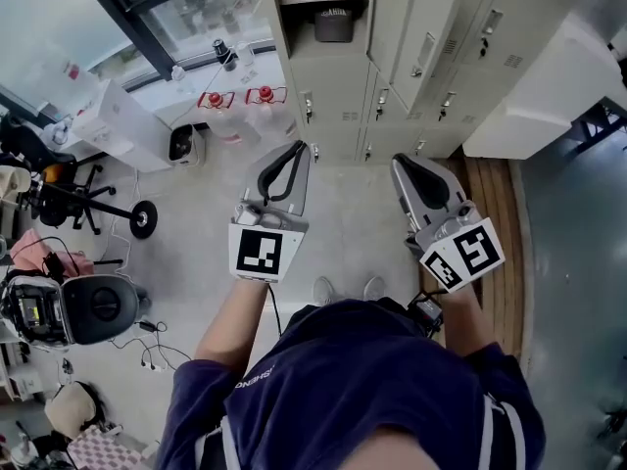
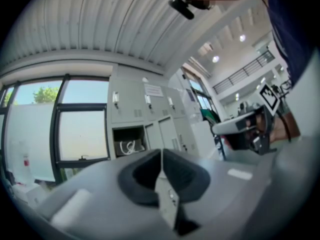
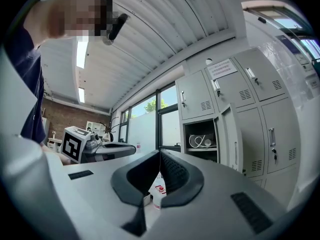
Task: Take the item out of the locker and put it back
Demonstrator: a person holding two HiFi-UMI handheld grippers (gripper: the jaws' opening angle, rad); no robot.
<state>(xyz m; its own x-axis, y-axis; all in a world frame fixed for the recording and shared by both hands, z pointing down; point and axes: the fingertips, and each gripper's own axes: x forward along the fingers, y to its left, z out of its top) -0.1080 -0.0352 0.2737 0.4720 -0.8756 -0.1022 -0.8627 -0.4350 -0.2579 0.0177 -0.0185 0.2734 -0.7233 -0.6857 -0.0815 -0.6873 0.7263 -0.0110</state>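
We hold both tongs level in front of us, side by side and apart, aimed at the bank of grey lockers. The left tongs (image 1: 298,151) are clenched: in the left gripper view the dark pads meet tip to tip with nothing between them. The right tongs (image 1: 401,161) are clenched as well and just as empty. Through the small gap under their joined tips, the right gripper view shows a red-capped bottle (image 3: 159,192) that stands on the floor well beyond them and is not gripped.

The item is in the open locker (image 3: 200,128), ahead of both tongs and well apart from them. It looks like a coiled white cord (image 3: 199,142) lying on the shelf, though we cannot say what kind. From our head camera the cord is cut off by the top edge. Only the shelf and a dark container (image 1: 333,23) on the level below show there, and its label is too small to read. The locker's door (image 3: 228,136) hangs open to the right of the compartment.

The left gripper view is soft and blurred, so the cord is only a pale loop. A notice on an upper locker cannot be read. Each gripper view catches the other tongs off to one side, partly cut by the jaw housing. A white counter (image 1: 549,86) to the right of the right tongs runs out of frame.
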